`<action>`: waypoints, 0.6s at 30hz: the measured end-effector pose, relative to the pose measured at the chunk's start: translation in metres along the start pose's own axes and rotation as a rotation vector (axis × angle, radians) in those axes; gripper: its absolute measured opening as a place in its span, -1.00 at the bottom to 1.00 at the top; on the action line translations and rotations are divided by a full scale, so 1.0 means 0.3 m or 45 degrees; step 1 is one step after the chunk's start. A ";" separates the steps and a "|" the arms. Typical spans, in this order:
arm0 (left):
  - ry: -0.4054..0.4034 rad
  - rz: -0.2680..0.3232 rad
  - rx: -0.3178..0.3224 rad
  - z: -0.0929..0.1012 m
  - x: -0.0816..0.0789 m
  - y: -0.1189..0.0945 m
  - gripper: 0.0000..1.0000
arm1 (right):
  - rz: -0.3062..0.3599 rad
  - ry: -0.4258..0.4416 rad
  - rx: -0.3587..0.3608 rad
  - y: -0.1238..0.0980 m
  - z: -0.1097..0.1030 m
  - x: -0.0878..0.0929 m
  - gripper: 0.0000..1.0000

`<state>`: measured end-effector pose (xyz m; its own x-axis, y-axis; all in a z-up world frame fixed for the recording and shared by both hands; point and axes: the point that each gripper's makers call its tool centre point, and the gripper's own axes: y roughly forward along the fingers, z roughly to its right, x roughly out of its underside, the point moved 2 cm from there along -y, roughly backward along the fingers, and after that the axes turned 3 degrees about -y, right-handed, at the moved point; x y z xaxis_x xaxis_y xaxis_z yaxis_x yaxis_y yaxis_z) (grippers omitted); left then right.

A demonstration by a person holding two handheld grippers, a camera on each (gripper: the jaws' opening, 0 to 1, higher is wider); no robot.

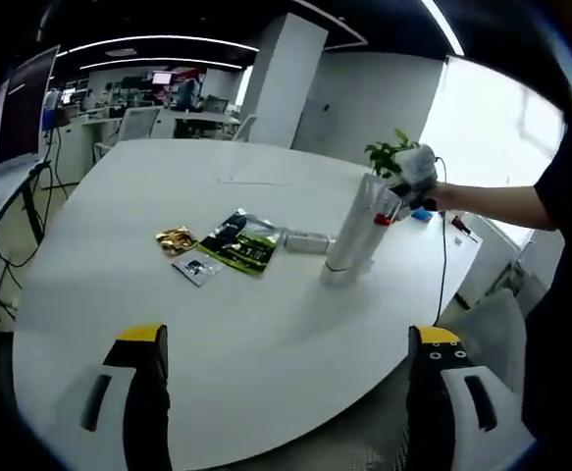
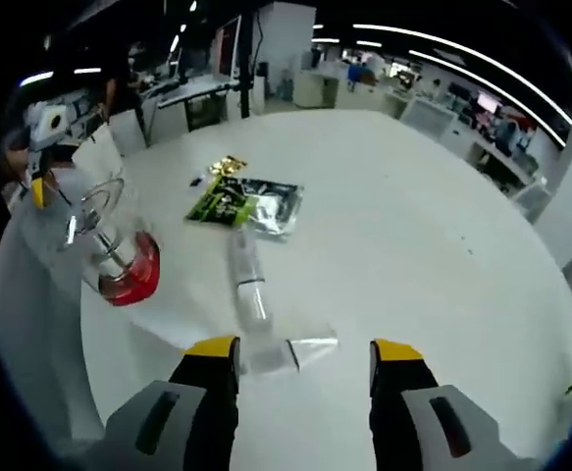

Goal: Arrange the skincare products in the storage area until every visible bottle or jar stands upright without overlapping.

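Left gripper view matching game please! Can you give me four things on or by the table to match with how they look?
Things:
1. gold packet
2. green packet
3. clear bottle
4. plant

Looks:
A. leafy, behind the bottle
B. tall, standing on its end
C. shiny, lying furthest left
D. lying flat, partly black

Pairs: 1-C, 2-D, 3-B, 4-A

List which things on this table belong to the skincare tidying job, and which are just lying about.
Belong to the job:
- tall clear bottle, leaning
- clear tube, lying flat

Just lying about (not bottles or jars):
- green sachet
- gold packet
- small card
- potted plant
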<state>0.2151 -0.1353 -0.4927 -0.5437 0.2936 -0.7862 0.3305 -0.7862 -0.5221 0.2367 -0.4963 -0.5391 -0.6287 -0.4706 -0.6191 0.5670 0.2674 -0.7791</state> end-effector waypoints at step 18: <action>-0.039 -0.027 -0.018 -0.013 0.012 0.006 0.86 | -0.014 -0.090 -0.202 0.127 -0.050 -0.033 -0.22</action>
<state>0.2169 -0.1336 -0.4979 -0.5739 0.2931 -0.7647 0.3297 -0.7721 -0.5434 0.2566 -0.4688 -0.5642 -0.5921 -0.5310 -0.6063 0.4655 0.3888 -0.7951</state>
